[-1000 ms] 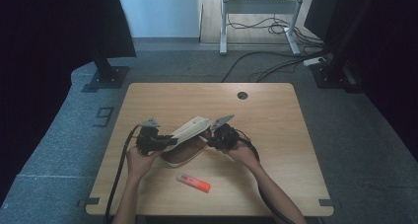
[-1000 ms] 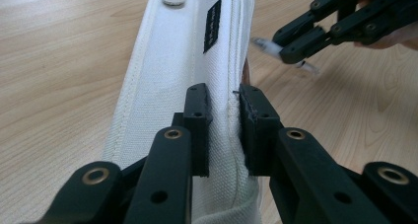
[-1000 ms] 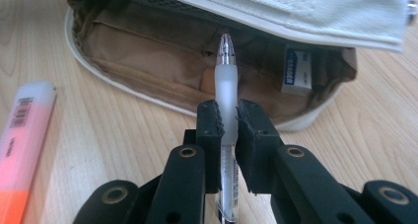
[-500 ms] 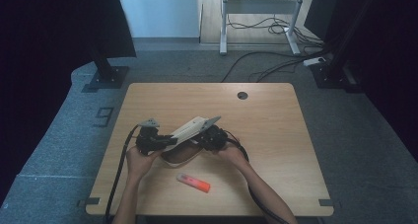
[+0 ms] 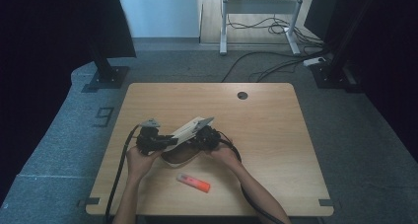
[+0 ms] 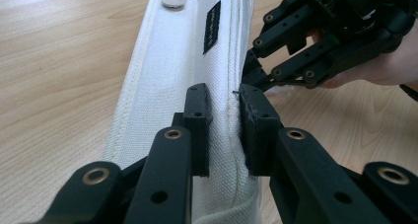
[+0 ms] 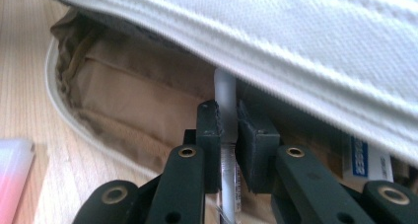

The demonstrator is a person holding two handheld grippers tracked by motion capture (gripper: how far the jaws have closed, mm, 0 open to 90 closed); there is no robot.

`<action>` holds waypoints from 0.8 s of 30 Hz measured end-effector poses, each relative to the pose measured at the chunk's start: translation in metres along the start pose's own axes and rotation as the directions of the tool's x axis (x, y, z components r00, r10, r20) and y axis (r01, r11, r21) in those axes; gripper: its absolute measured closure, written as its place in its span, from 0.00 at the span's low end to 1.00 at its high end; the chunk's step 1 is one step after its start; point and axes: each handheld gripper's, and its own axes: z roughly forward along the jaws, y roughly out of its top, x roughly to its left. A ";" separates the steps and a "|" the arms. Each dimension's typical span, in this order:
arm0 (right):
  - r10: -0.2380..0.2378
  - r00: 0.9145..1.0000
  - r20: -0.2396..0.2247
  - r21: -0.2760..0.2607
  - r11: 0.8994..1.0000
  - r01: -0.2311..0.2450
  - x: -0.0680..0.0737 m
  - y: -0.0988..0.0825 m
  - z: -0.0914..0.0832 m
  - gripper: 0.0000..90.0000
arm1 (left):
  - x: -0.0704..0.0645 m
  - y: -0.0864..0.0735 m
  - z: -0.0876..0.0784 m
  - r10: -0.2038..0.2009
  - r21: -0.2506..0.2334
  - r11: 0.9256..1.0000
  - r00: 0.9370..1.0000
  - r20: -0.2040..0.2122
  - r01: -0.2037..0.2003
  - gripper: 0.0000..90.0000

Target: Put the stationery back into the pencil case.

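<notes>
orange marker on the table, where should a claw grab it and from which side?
Grip the marker across its narrow width near the middle, coming straight down from above. It lies flat and alone on the table, its long axis slanting from upper left to lower right in the high view, so the jaws should sit crosswise to that line. Its long sides look free for both jaws.

A light wooden table (image 5: pixel 276 135) with rounded corners stands on grey carpet (image 5: pixel 360 150), a round cable hole (image 5: pixel 242 95) near its far edge. On the near half lies an open white fabric pencil case (image 5: pixel 183 144) with a tan lining, and just in front of it, apart, a small orange-pink highlighter (image 5: pixel 193 183).
</notes>
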 end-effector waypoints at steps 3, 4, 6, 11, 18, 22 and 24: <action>0.002 1.000 0.002 -0.004 1.000 -0.002 0.001 0.003 0.004 0.87 | -0.001 0.000 0.000 0.001 0.001 1.000 1.000 0.000 -0.001 0.84; 0.003 1.000 0.004 -0.005 1.000 -0.003 0.002 0.004 0.005 0.87 | -0.001 0.000 0.000 0.002 0.002 1.000 1.000 -0.001 -0.002 0.84; 0.007 1.000 0.007 -0.016 1.000 -0.006 0.004 0.006 0.008 0.87 | -0.001 0.000 0.000 0.004 0.003 1.000 1.000 -0.001 -0.004 0.84; 0.004 1.000 0.008 -0.009 1.000 -0.004 0.007 0.010 0.017 0.86 | -0.001 0.000 0.001 0.006 0.004 1.000 1.000 -0.003 -0.006 0.84; 0.002 1.000 -0.011 0.003 1.000 -0.002 0.011 0.012 0.015 0.70 | -0.001 0.000 0.000 0.005 0.002 1.000 1.000 -0.005 -0.005 0.84; 0.003 1.000 -0.005 -0.001 1.000 -0.003 0.011 0.010 0.004 0.67 | -0.001 0.000 0.000 0.005 0.003 1.000 1.000 -0.005 -0.005 0.84; 0.015 1.000 -0.010 -0.005 1.000 -0.015 0.009 0.008 -0.002 0.67 | -0.001 0.000 0.000 0.006 0.003 1.000 1.000 -0.006 -0.006 0.84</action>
